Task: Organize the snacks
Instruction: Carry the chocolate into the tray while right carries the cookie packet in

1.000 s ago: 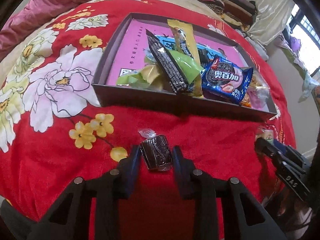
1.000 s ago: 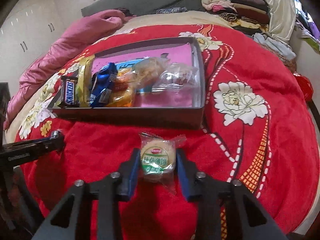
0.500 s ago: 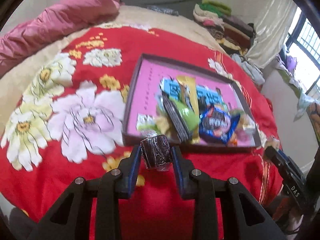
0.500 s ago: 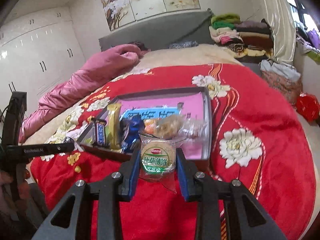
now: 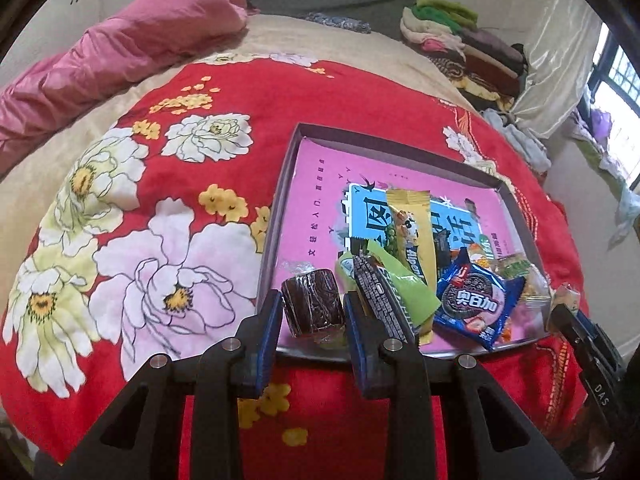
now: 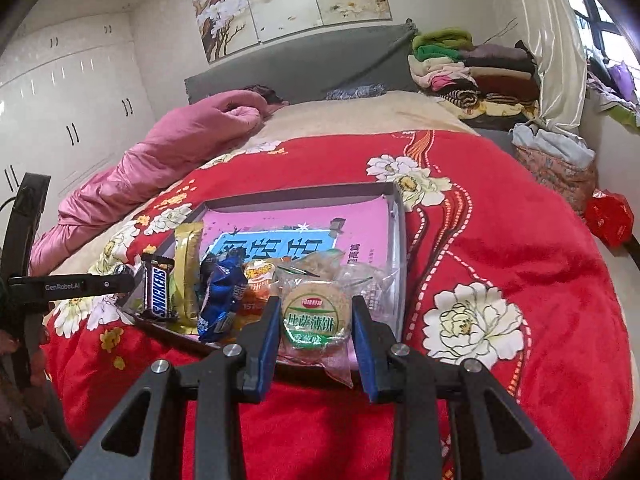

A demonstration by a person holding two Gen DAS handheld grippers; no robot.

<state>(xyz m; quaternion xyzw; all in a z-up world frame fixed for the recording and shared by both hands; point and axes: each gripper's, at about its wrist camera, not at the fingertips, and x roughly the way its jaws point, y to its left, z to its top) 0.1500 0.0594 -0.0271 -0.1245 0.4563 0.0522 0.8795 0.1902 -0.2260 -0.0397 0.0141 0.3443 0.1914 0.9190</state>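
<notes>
Most snacks are already laid in the box [image 5: 286, 184]; two remain: choc cake [image 5: 313, 303] clamped in L gripper [image 5: 311, 312], round biscuit pkt [image 6: 316, 317] clamped in R gripper [image 6: 315, 322], both held above the box's near edge, unreleased.

A wide bed [image 6: 500, 240] fills the room, spread with a plush red blanket [image 6: 520, 264] printed with large white and yellow flowers. A rumpled pink quilt [image 6: 168, 156] lies along its far left side, against a grey upholstered headboard [image 6: 304, 68]. Above the headboard hangs a painted panel of blossoming branches [image 6: 288, 4]. White wardrobe doors with dark handles [image 6: 68, 96] line the left wall. At the far right sits a stack of folded clothes [image 6: 472, 68], beside a glossy cream curtain [image 6: 560, 52] and a bright window [image 5: 620, 92].
</notes>
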